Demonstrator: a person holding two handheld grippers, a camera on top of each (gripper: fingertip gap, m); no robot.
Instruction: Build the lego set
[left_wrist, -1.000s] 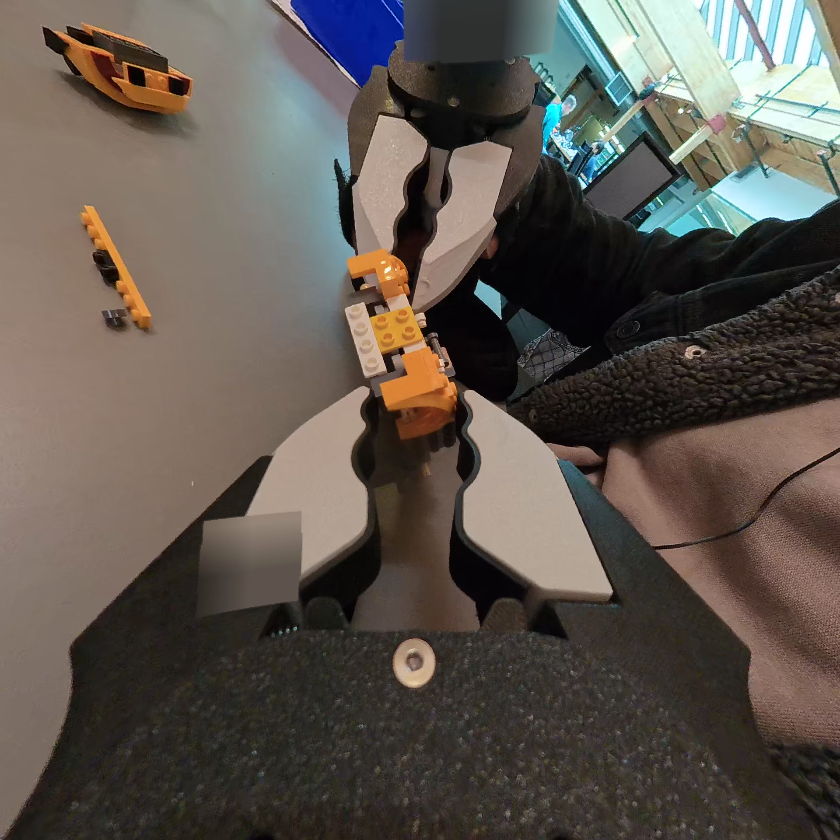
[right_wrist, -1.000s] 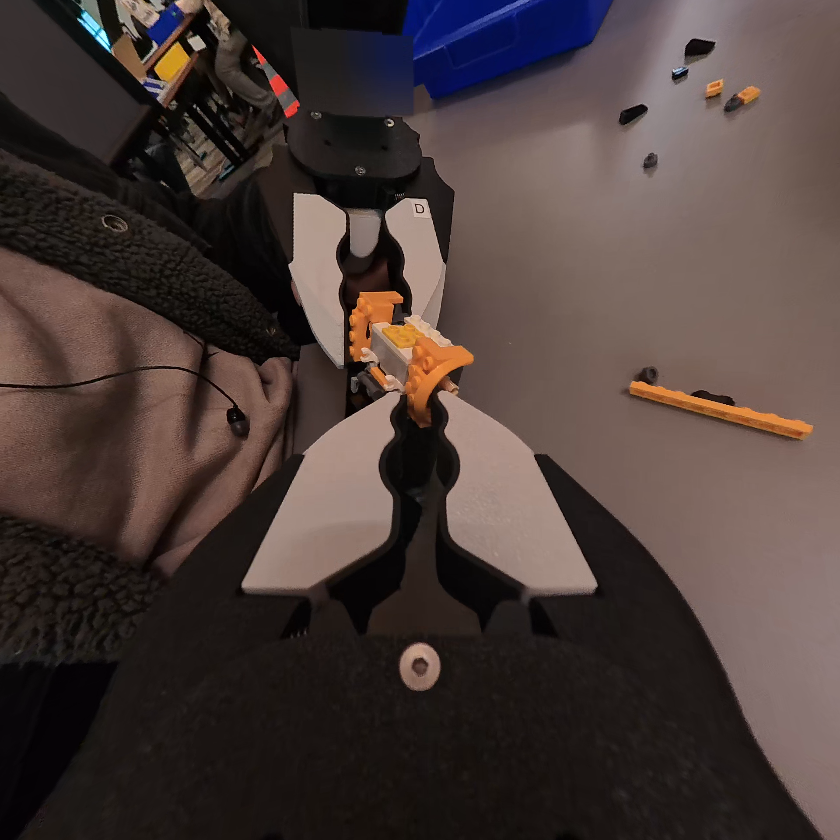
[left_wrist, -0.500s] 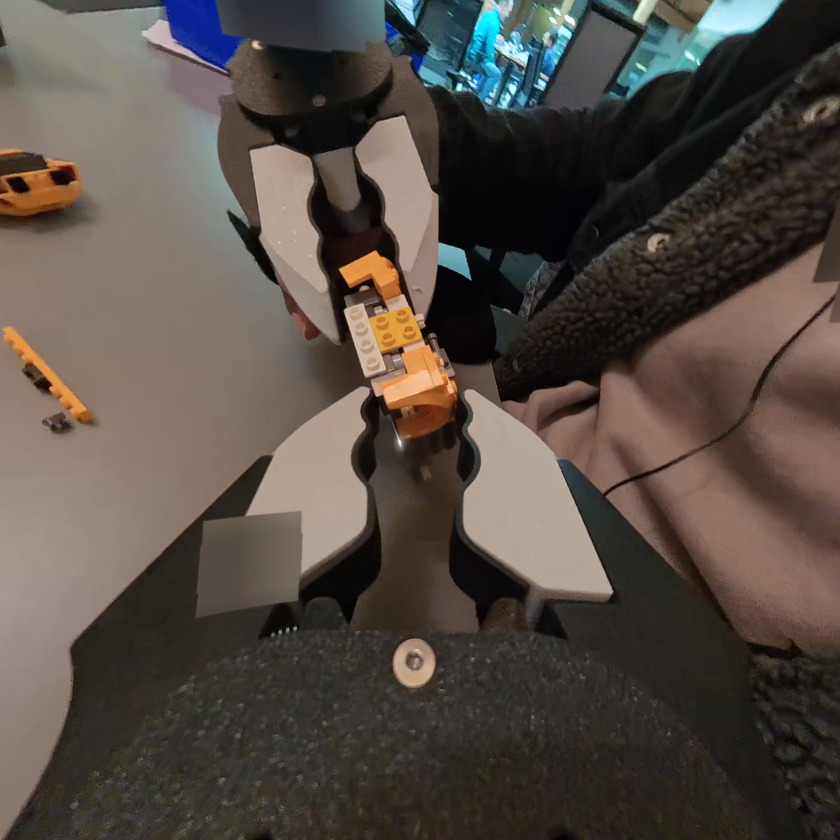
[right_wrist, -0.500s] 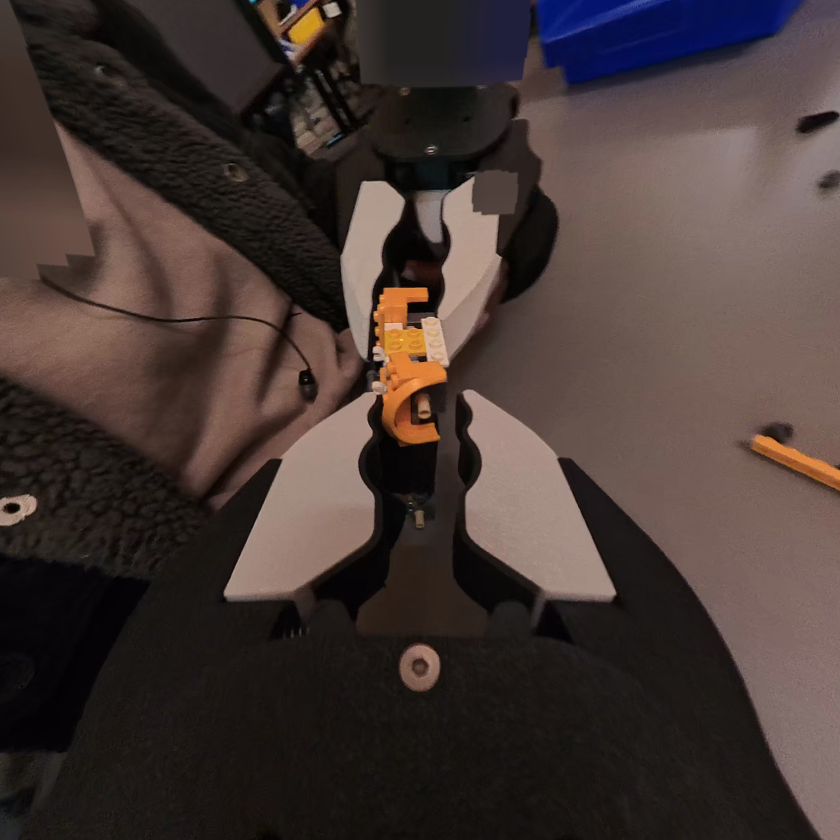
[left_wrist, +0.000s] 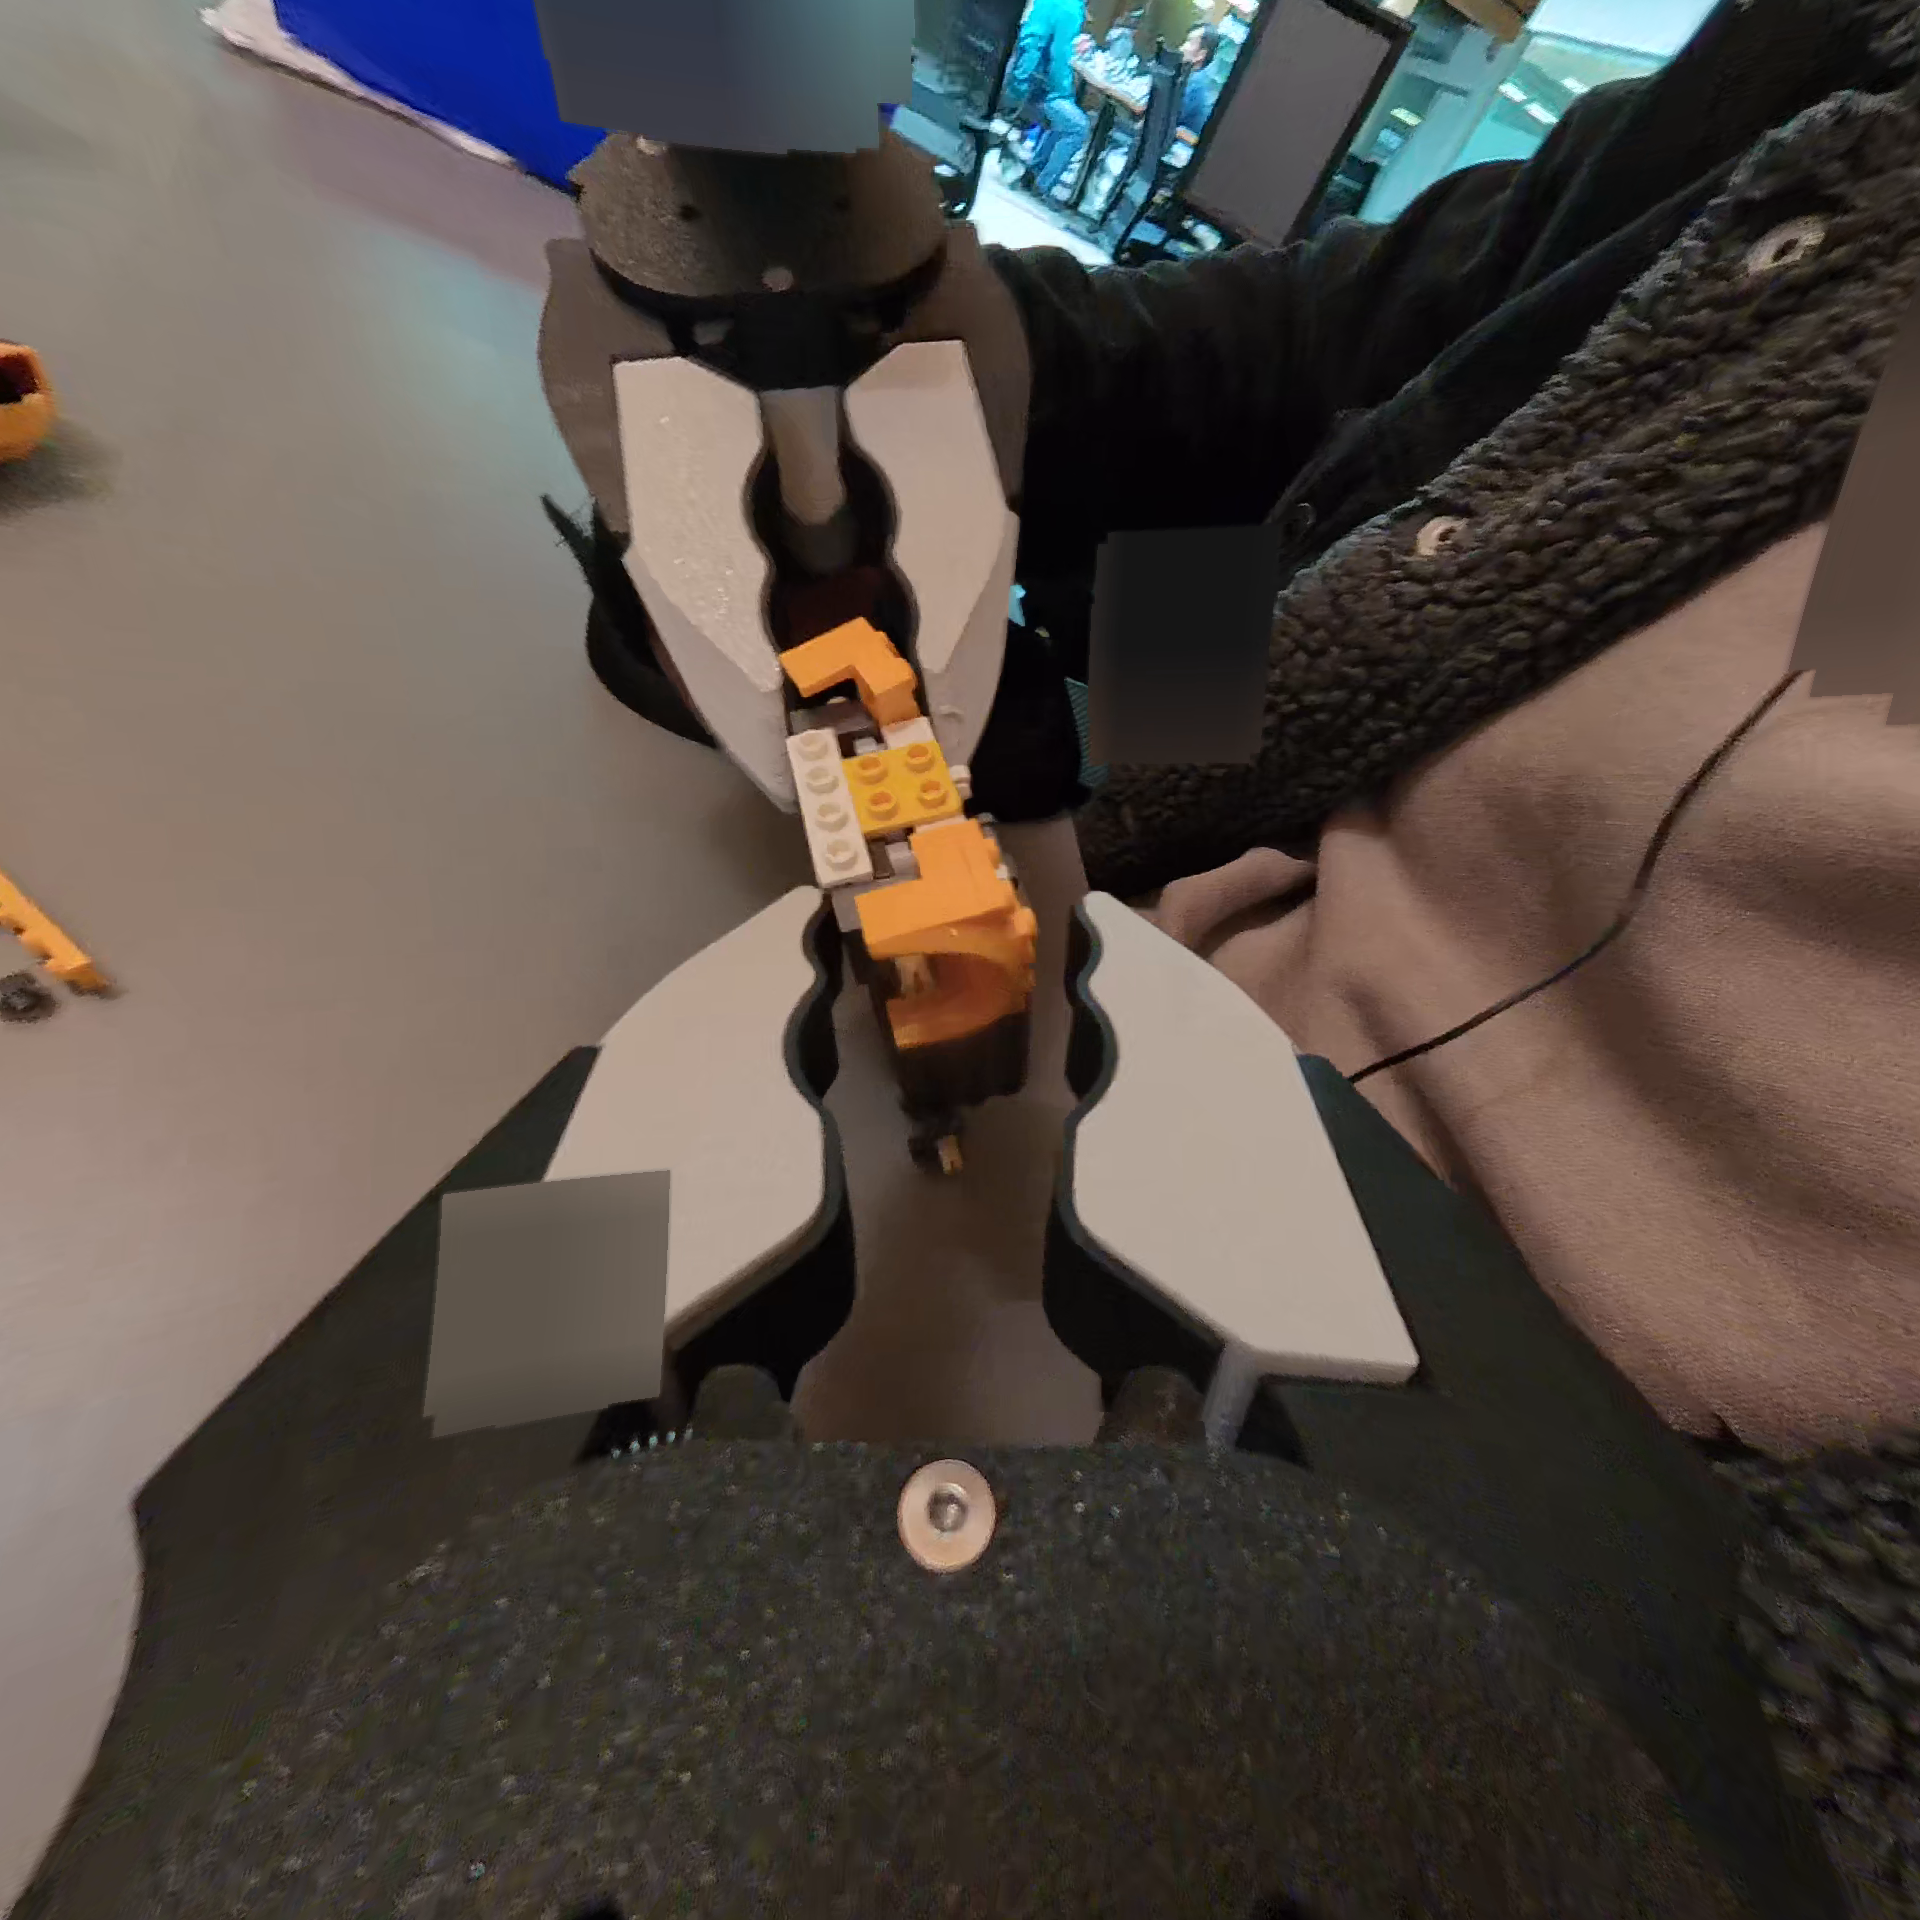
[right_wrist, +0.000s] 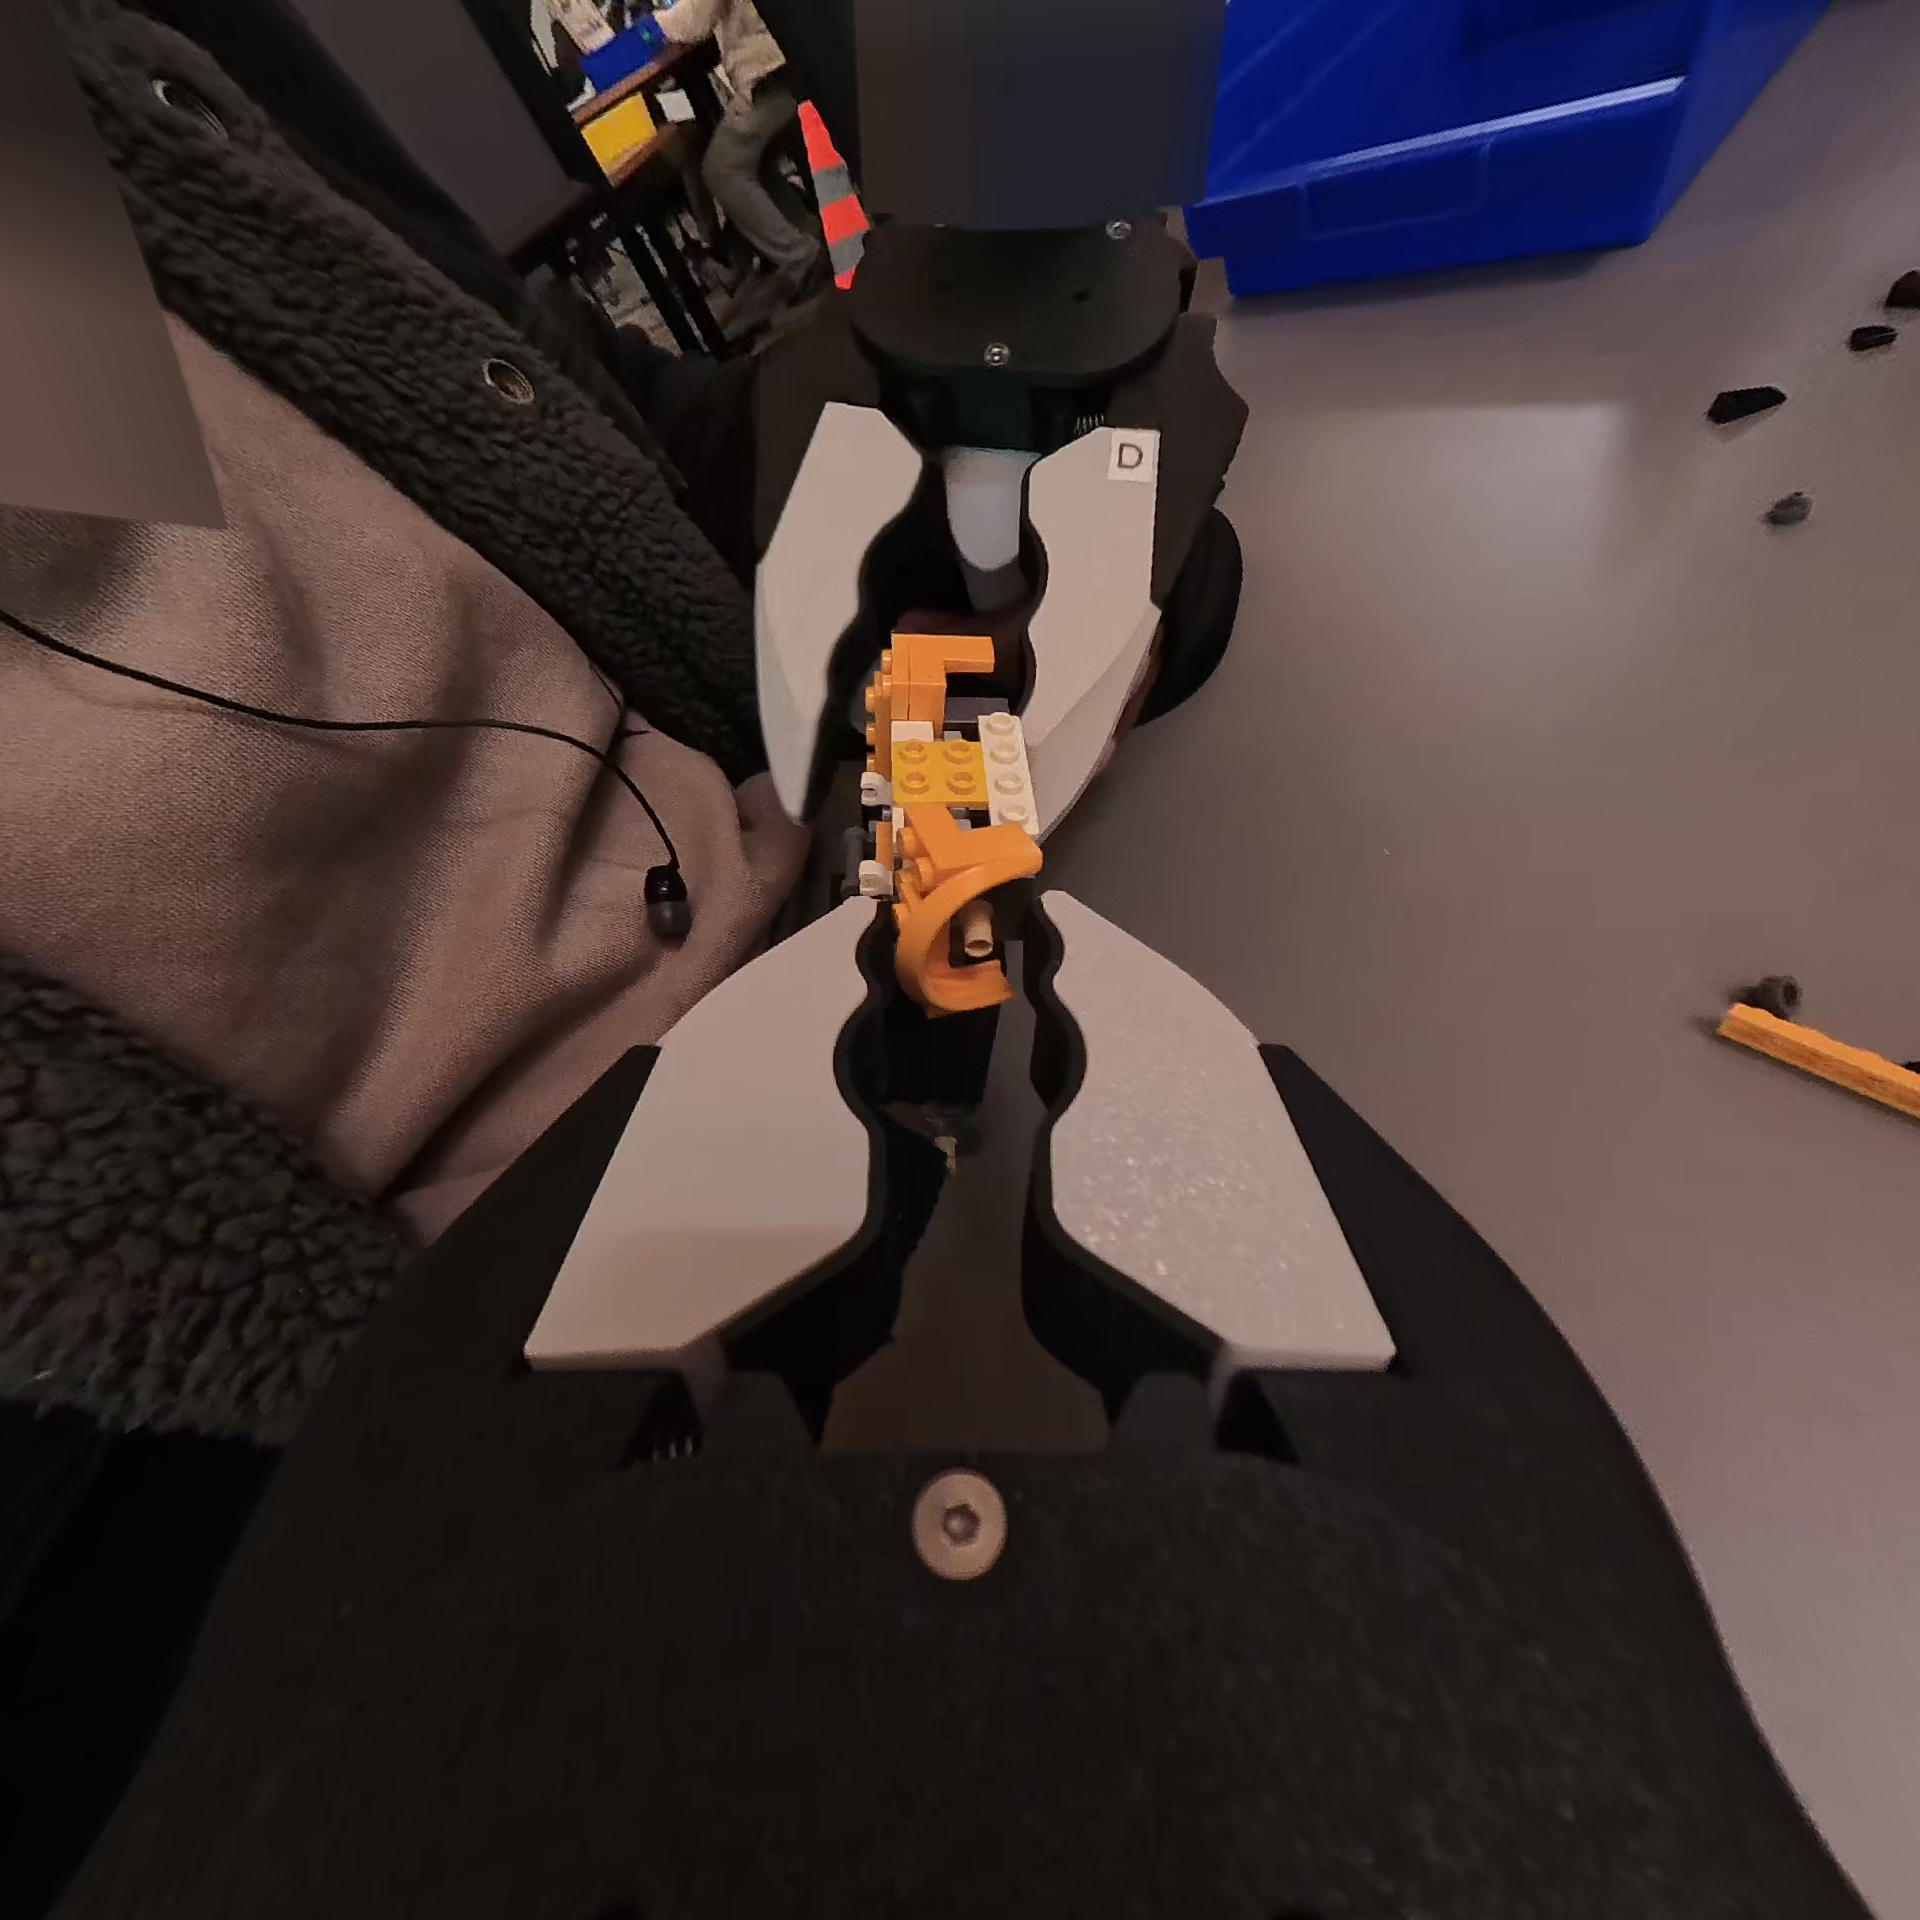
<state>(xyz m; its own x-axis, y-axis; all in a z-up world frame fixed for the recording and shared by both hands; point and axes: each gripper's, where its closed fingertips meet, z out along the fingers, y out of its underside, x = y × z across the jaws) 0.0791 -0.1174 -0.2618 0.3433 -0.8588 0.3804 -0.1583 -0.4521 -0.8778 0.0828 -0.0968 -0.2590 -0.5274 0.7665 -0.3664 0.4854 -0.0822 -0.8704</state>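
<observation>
Grey worktop (left_wrist: 312, 727), blue bin (right_wrist: 1507, 135) at far side. I saw both tools, left (left_wrist: 940, 935) and right (right_wrist: 951, 935), clamped on opposite ends of the orange lego assembly (left_wrist: 904, 831), held above the near edge.

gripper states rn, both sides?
left gripper: jaws apart around one end of the lego assembly; grip cannot be told.
right gripper: same at the other end; grip cannot be told.

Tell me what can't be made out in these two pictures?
- Left wrist view: the orange model on the table is cut off by the left edge.
- Right wrist view: the small dark pieces are too tiny to identify.
- Both views: whether either gripper's jaws actually pinch the lego assembly.
</observation>
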